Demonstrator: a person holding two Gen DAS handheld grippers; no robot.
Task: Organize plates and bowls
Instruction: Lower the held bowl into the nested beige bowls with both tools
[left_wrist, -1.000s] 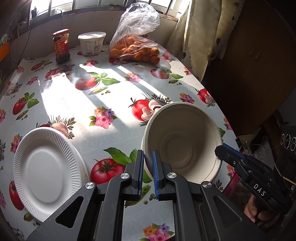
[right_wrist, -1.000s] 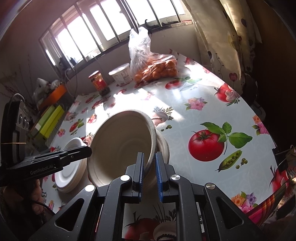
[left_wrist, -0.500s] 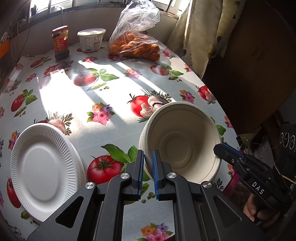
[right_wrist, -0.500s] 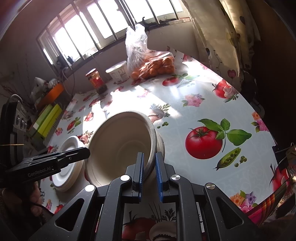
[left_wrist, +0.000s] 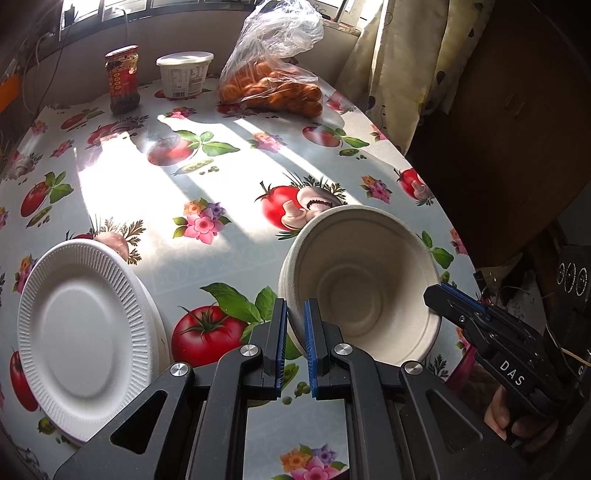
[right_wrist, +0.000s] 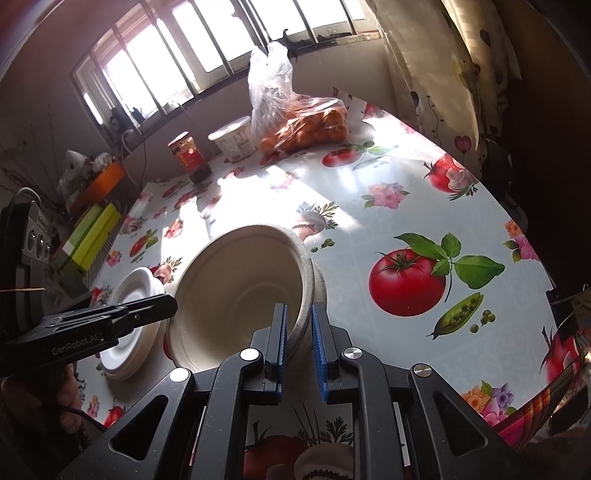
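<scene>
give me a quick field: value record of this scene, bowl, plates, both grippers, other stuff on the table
bowl: beige paper bowl, tilted, gripped on opposite rims
left gripper: shut on the bowl's near-left rim
right gripper: rim between its pads, gap looks slightly wider
plates: white paper plates, stacked flat left of the bowl
table: round, tomato and flower print cloth
far edge: red jar, white tub, clear bag of orange fruit

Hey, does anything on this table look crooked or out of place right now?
Yes: the beige bowl is tipped on its side, opening toward the cameras, pinched at opposite rims by the left gripper and right gripper. It looks nested askew in another bowl. The white plates lie flat; nothing is spilled.
</scene>
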